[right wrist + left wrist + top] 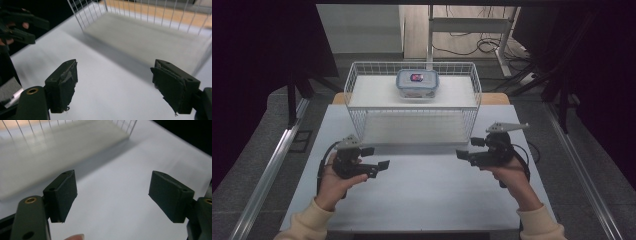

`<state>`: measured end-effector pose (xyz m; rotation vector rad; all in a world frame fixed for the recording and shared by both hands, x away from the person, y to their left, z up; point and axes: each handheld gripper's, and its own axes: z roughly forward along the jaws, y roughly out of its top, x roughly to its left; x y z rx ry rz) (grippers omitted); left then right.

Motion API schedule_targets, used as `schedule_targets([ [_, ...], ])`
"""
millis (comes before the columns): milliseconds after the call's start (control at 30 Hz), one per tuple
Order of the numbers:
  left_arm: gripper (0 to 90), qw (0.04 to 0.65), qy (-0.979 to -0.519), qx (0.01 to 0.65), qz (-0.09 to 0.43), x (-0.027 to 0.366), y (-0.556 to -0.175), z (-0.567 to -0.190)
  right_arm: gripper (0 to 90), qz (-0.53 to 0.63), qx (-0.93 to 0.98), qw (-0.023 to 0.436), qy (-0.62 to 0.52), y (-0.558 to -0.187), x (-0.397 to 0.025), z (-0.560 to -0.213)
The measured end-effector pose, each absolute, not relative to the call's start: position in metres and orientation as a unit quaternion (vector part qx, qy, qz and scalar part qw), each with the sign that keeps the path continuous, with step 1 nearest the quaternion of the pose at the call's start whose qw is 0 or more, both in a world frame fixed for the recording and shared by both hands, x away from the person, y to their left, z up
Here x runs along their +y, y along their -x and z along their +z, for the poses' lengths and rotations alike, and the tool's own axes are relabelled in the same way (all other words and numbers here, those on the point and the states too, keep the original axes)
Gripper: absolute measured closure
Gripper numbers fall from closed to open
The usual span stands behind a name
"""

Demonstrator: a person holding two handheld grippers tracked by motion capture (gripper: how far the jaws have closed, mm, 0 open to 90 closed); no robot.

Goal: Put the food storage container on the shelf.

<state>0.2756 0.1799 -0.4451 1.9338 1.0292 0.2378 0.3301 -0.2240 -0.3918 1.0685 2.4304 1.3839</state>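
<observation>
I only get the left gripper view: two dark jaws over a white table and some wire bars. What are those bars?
Observer: A white wire basket at the table's far end.
Operator: Anything in it?
Observer: A lidded clear container sits inside, toward the back.
Operator: Where's the other gripper?
Observer: The right gripper is over the table's right side, jaws apart, holding nothing.

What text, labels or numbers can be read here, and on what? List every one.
No text can be read in any view.
Food container in the wire basket: the red and dark label on its lid is too small and blurred to read.
Left gripper and right gripper: no markings legible.
</observation>
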Motion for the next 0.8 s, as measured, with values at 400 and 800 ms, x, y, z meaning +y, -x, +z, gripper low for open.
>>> schedule_targets([
  [400,23.0,0.405,-0.788,0.457,0.075,0.192,-0.263,-0.491,21.5,0.392,0.835,0.061,-0.381,-0.311,-0.228,-0.455],
  [800,22.8,0.397,-0.789,0.461,0.086,0.190,-0.264,-0.499,20.4,0.392,0.834,0.073,-0.380,-0.311,-0.228,-0.456],
])
